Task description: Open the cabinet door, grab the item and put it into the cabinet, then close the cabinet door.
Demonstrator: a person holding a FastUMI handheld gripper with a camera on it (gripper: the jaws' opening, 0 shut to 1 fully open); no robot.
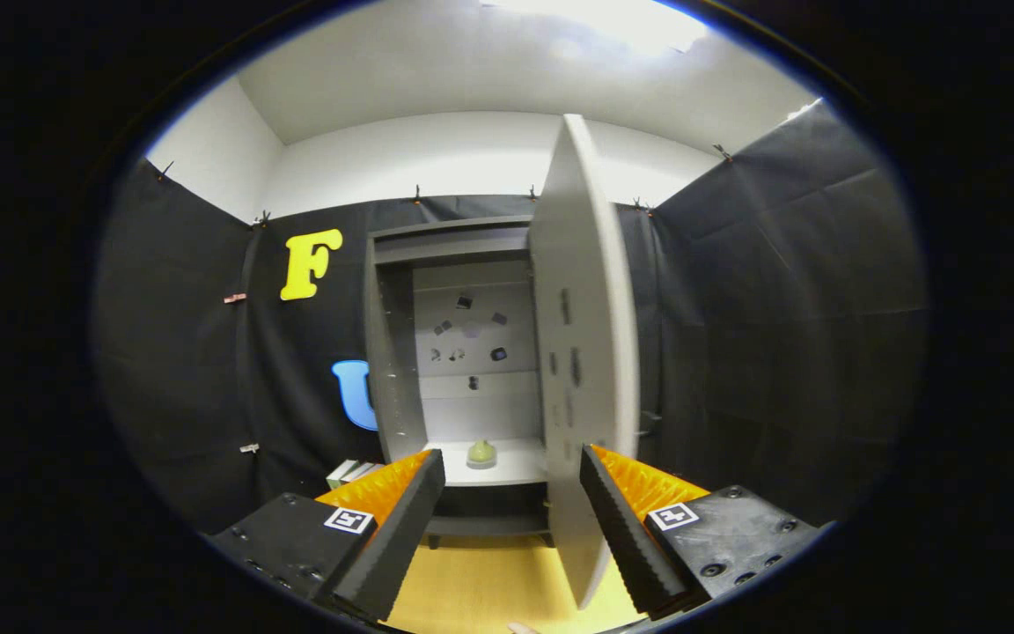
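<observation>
**shelfwatcher:** So where was the task at in this shot? To me it looked mostly done. The cabinet (463, 352), a grey one sitting centre frame, had its door (579, 352) swung wide open, edge-on just right of centre and reaching down between the fingers. And the item (481, 453), a small pale green rounded thing (a little fruit, maybe?), was already sitting on the white shelf (516, 467) inside, low in the middle of the frame, just beyond the fingertips.

**grip_nerd:** Agreed. The gripper (512, 471) was spread wide with nothing between its fingers, so it wasn't carrying anything. My read: opening and placing were done, and closing the door was what was left.

**shelfwatcher:** Anything else in the cabinet?

**grip_nerd:** That green thing was the only object on the shelf. The back panel above it had a few small dark bits stuck on, too tiny to identify. There was also a lower dark compartment under the shelf, and I couldn't tell if anything was in it. Oh, and some flat book-like things sat outside, lower left of the cabinet, behind the left finger.
</observation>
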